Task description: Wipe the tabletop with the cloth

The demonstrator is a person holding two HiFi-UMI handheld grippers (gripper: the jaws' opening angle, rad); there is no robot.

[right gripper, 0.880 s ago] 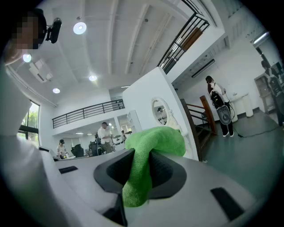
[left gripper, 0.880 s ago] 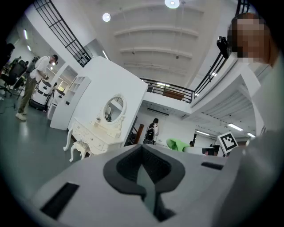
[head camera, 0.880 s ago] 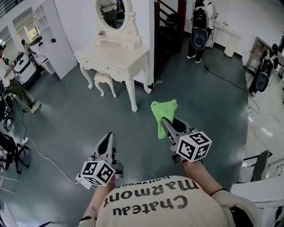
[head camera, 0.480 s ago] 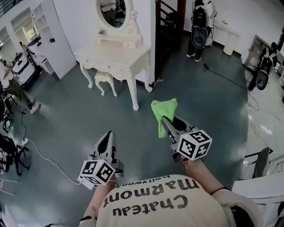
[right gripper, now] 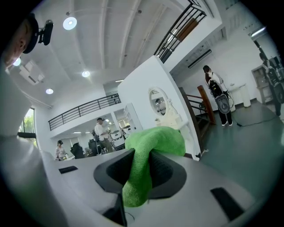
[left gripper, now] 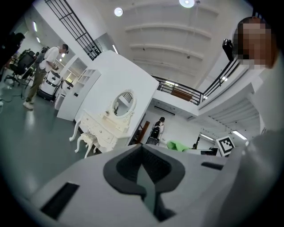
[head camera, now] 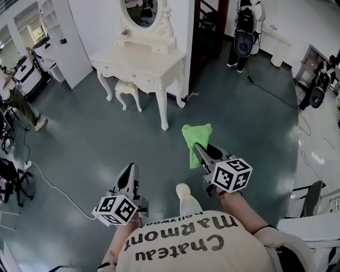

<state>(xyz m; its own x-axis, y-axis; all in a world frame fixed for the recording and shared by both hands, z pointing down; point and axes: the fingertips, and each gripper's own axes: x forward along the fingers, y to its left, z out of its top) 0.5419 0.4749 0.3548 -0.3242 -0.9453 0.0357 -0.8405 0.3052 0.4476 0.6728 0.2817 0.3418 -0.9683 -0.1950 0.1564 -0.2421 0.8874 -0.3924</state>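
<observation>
Ahead and to the left of both grippers, well apart across grey floor point(head camera: 95, 143): the white dressing table point(head camera: 143, 59), long axis of its top running left to right across the head view and dipping a little to the right, mirror point(head camera: 141, 10) at the back edge, small stool point(head camera: 126, 87) tucked beneath. Nowhere near that top yet, the green cloth point(head camera: 195, 139): pinched in the right gripper point(head camera: 197, 150), jaws closed on a strip of it running down between the pads, the bulk bunched over the tips. Empty, the left gripper point(head camera: 129, 170), drawn together at the tips with nothing between. Between the two, a shoe point(head camera: 183, 189) on the floor. Probably the approach, wiping not begun. Held further forward and seemingly nearer the table's near right leg, the cloth-bearing side, so likely a walk forward and leftward, then a reach over the front edge. From the head view alone: the top surface itself, seemingly bare in front of the mirror base. From the right gripper view: the grip plain, but only a little of the table's side showing beside the cloth. From the left gripper view: table and stool in profile off to the left, the cloth a small green patch to the right, beside the other gripper's marker cube point(left gripper: 225, 144).
</observation>
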